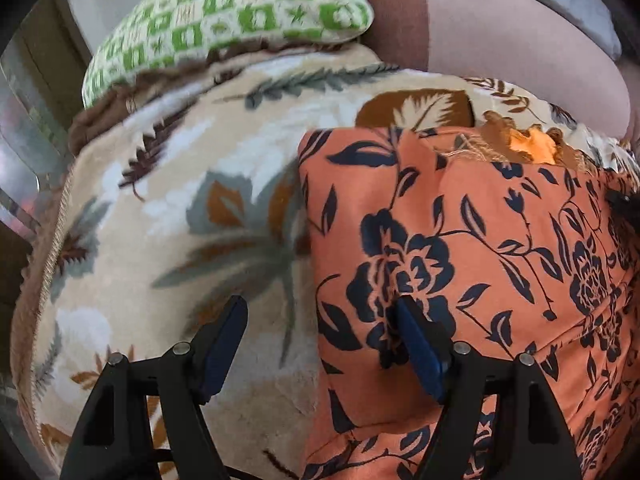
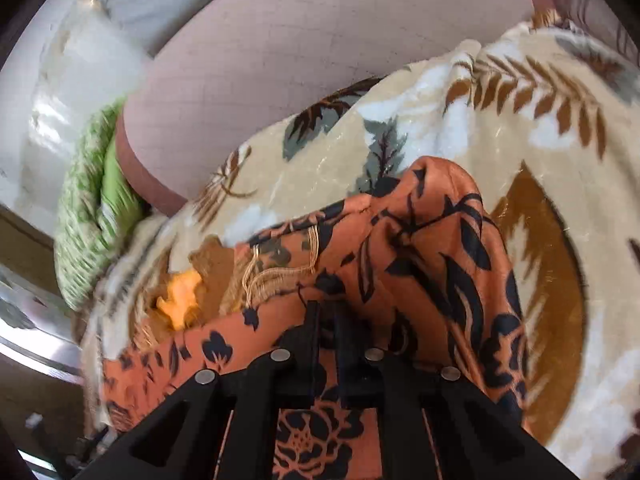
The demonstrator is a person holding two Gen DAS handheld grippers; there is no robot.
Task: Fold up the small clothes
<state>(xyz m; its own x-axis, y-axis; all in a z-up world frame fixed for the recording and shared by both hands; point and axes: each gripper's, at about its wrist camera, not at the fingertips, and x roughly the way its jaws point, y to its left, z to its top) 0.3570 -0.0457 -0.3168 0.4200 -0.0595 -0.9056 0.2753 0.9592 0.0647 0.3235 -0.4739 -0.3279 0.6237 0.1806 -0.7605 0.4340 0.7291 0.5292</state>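
Note:
An orange garment with a dark navy flower print (image 1: 460,240) lies on a cream leaf-patterned blanket (image 1: 180,200). My left gripper (image 1: 320,308) is open over the garment's left edge, its right finger on the cloth and its left finger over the blanket. In the right wrist view my right gripper (image 2: 326,312) is shut on a bunched, raised fold of the same orange garment (image 2: 420,248). A frayed seam and a brighter orange patch (image 2: 182,292) show at the garment's far edge.
A green-and-white patterned pillow (image 1: 224,20) lies at the head of the bed beyond the blanket. A pinkish mattress or bed surface (image 2: 280,60) runs behind. The bed edge and a metal frame (image 1: 24,140) are at the left.

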